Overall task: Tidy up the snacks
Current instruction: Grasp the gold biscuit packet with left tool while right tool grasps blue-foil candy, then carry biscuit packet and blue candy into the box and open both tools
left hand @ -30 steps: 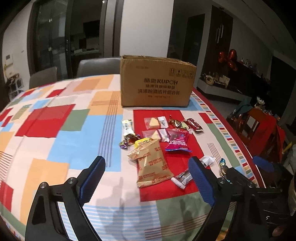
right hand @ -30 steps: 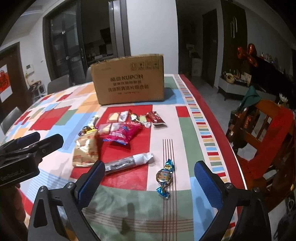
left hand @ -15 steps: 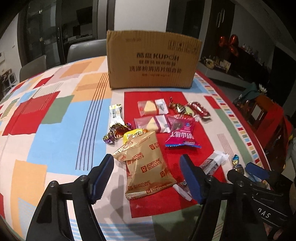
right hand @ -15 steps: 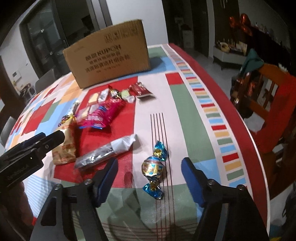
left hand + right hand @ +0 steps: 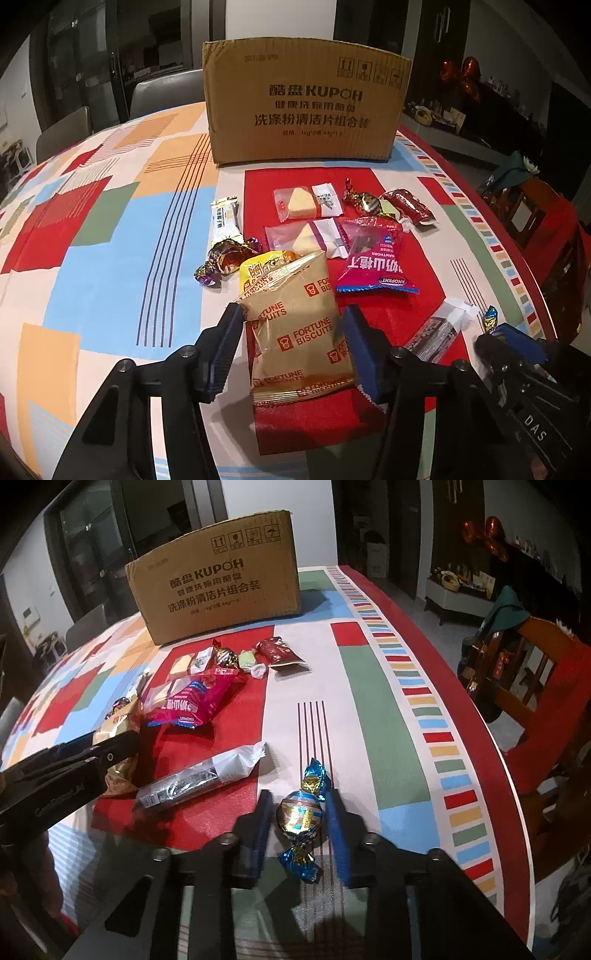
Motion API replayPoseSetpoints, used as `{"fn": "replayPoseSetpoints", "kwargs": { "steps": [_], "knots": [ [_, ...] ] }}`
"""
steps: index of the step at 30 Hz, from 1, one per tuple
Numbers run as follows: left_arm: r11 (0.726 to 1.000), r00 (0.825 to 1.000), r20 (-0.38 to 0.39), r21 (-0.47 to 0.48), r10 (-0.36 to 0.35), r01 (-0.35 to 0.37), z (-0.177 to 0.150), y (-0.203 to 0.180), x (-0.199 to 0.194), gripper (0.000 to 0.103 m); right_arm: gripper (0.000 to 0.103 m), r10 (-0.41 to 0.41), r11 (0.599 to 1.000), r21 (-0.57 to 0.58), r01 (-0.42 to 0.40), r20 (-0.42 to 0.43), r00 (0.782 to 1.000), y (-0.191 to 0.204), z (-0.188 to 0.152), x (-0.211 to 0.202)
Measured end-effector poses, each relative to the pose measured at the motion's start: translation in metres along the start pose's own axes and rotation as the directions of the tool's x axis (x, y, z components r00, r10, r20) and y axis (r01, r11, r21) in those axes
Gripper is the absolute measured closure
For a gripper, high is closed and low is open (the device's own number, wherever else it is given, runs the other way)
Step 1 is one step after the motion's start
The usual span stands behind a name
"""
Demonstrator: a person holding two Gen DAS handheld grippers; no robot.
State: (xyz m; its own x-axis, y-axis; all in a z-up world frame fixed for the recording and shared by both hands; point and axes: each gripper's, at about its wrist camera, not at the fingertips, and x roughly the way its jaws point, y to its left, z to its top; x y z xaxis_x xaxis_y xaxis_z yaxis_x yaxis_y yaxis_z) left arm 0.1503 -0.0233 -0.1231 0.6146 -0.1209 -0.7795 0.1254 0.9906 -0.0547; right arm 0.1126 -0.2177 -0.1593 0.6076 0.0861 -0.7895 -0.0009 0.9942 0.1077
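Note:
A tan Fortune Biscuits bag point(image 5: 299, 332) lies on the table between the fingers of my left gripper point(image 5: 293, 350), which is open around it, pads close to its sides. A blue-and-gold foil candy point(image 5: 301, 814) lies between the fingers of my right gripper point(image 5: 301, 830), open around it with small gaps. Behind them stands a cardboard box point(image 5: 303, 107), also in the right wrist view point(image 5: 221, 590). Other snacks lie in front of it: a pink hawthorn bag point(image 5: 376, 258), cheese wedges point(image 5: 306, 203), a silver stick pack point(image 5: 199, 771), a red pack point(image 5: 279, 651).
The round table has a patchwork cloth point(image 5: 110, 240) with a red border point(image 5: 461, 686). A red wooden chair point(image 5: 535, 672) stands just off the right edge. Grey chairs point(image 5: 162, 92) stand behind the table. Foil candies point(image 5: 229, 258) and a white bar point(image 5: 223, 221) lie left of the pile.
Both grippers have moved forward and down and narrowed. The left now straddles the biscuit bag; the right now straddles the blue candy.

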Motion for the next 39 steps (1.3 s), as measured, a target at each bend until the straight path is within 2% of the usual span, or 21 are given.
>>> {"fn": "replayPoseSetpoints", "kwargs": {
  "steps": [6, 16, 22, 24, 28, 35, 39],
  "knots": [
    [0.999, 1.0, 0.016, 0.03, 0.01, -0.01, -0.002, -0.002, -0.003, 0.06, 0.078, -0.003, 1.0, -0.01, 0.004, 0.019, 1.0, 0.001, 0.0, -0.004],
    [0.998, 0.998, 0.062, 0.061, -0.013, 0.009, -0.004, -0.006, -0.037, 0.061, 0.078, 0.021, 0.999, -0.051, -0.016, 0.102, 0.995, 0.014, 0.008, -0.038],
    [0.996, 0.991, 0.117, 0.071, -0.064, 0.056, -0.002, -0.006, -0.071, 0.061, 0.078, 0.053, 0.995, -0.094, -0.039, 0.15, 0.987, 0.024, 0.012, -0.065],
    [0.994, 0.987, 0.134, 0.062, -0.094, 0.087, 0.002, -0.003, -0.083, 0.061, 0.078, 0.065, 0.993, -0.108, -0.047, 0.172, 0.983, 0.027, 0.015, -0.075],
    [0.992, 0.979, 0.172, 0.075, -0.114, 0.102, 0.012, -0.001, -0.101, 0.061, 0.078, 0.082, 0.989, -0.138, -0.052, 0.219, 0.972, 0.033, 0.025, -0.093],
    [0.988, 0.963, 0.238, 0.117, -0.127, 0.101, 0.041, 0.003, -0.123, 0.061, 0.078, 0.114, 0.986, -0.152, -0.074, 0.272, 0.956, 0.038, 0.054, -0.108],
    [0.988, 0.953, 0.283, 0.137, -0.112, 0.075, 0.061, 0.006, -0.133, 0.061, 0.078, 0.126, 0.985, -0.151, -0.083, 0.3, 0.945, 0.039, 0.075, -0.11]
  ]
}}
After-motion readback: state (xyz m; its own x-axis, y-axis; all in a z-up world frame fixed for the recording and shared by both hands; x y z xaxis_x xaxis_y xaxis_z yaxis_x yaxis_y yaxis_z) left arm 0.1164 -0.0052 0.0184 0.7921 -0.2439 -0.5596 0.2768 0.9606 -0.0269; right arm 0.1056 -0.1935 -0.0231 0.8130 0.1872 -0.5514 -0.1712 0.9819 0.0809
